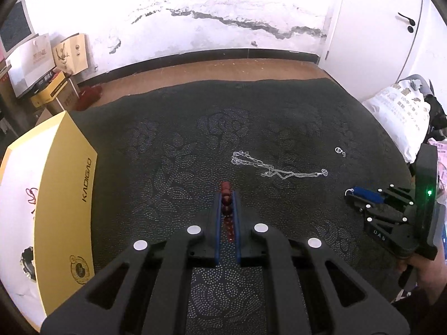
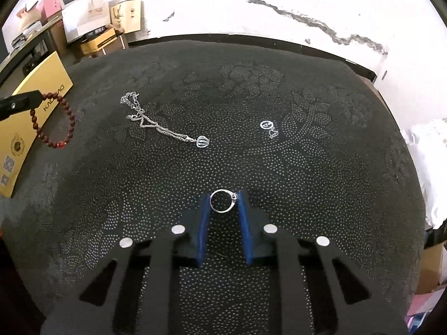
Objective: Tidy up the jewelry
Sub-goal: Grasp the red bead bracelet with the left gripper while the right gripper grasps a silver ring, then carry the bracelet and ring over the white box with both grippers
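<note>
With the left gripper (image 1: 226, 209) clenched on the bracelet (image 2: 60, 122), the right gripper (image 2: 223, 202) pinched the ring (image 2: 222, 201); lifting straight would suit, box (image 1: 69, 195) at nine o'clock.

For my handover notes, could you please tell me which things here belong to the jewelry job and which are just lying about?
Job:
red bead bracelet
silver ring
pendant necklace
small charm
yellow box

Lying about:
stacked cartons
white sack

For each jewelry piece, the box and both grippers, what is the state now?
left gripper: shut on bead bracelet, lifted
right gripper: fingers pressing the silver ring
necklace: loose on cloth
small pendant: loose on cloth
yellow box: open
</note>
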Action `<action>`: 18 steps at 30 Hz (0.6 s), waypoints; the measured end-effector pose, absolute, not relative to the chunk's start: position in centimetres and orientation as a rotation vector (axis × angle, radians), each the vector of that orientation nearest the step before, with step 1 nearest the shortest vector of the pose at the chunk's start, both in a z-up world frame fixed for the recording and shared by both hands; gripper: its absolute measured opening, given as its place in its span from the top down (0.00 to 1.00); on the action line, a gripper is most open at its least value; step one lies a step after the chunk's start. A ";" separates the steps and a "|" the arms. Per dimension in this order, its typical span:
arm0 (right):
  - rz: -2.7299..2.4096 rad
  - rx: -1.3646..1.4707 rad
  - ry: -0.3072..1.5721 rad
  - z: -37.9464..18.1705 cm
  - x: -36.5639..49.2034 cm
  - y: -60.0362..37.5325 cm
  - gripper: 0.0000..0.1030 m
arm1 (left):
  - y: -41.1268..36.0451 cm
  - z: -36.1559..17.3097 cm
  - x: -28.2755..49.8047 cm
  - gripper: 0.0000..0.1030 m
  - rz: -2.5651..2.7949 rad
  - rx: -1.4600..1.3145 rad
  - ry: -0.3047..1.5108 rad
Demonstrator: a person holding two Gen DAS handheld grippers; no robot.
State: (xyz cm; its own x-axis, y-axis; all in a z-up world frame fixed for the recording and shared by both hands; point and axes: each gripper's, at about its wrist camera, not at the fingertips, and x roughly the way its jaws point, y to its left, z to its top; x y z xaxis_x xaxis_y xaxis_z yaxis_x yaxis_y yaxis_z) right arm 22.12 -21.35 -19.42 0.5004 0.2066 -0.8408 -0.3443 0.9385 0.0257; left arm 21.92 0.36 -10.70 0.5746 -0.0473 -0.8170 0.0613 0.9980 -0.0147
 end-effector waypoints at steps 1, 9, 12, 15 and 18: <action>0.333 -0.140 0.996 -19.1 22.2 -21.3 0.81 | 0.5 -10.6 21.9 0.93 -0.062 0.016 0.955; 0.377 -0.077 0.947 -14.2 22.3 -18.6 0.81 | 1.9 -9.1 20.8 0.93 -0.028 0.005 0.935; 0.406 -0.072 0.917 -11.9 22.0 -16.5 0.81 | 3.3 -7.7 20.0 0.93 -0.002 -0.008 0.913; 0.451 -0.074 0.890 -9.4 21.3 -13.5 0.81 | 5.4 -5.9 18.9 0.93 0.038 -0.027 0.882; 0.500 -0.094 0.854 -7.3 20.5 -10.2 0.81 | 7.9 -4.2 17.3 0.93 0.093 -0.033 0.846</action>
